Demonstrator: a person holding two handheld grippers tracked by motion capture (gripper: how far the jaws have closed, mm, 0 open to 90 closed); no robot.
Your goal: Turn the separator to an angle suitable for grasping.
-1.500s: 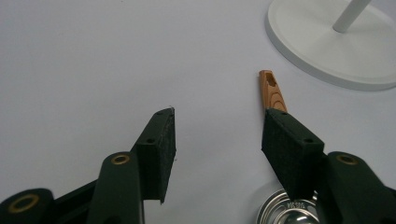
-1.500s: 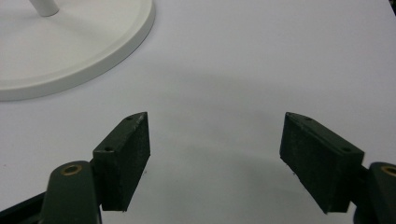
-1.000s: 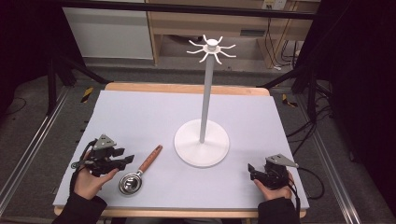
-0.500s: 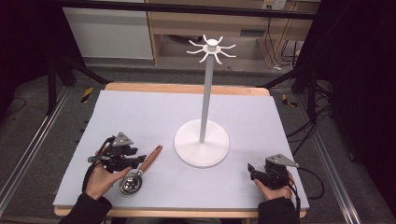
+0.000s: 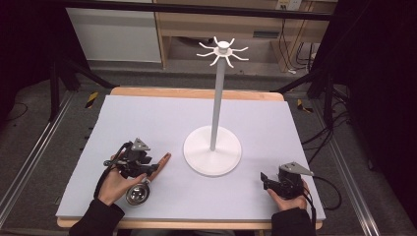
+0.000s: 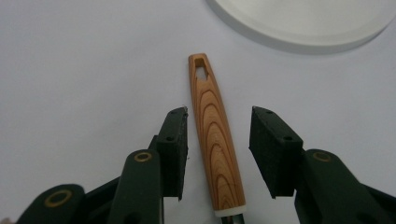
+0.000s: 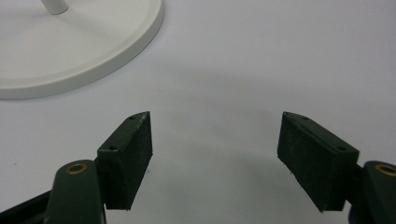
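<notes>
The wooden-handled strainer lies flat on the surface, near its front-left part, its metal bowl toward the person and its handle pointing up and away toward the white stand's base. What has changed is the left tool: a second ago it rested well to the left of the strainer, and it has since moved in over the handle, so that in the left gripper view the handle now runs straight between the two black pads, which stand apart with a gap on each side, touching nothing. I judge this to be the moment just before a grasp; closing the jaws should take the handle about mid-length, below the hanging slot at its tip. The right tool has not shifted; it rests open near the front-right edge, holding nothing, with bare surface ahead of it. For room: the handle tip lies near the base's rim but apart from it, so a lift should clear it. The tall pole and its hooks rise behind, and the surface to the left and rear is free. The front edge is close to the bowl, so pulling back offers little margin.
</notes>
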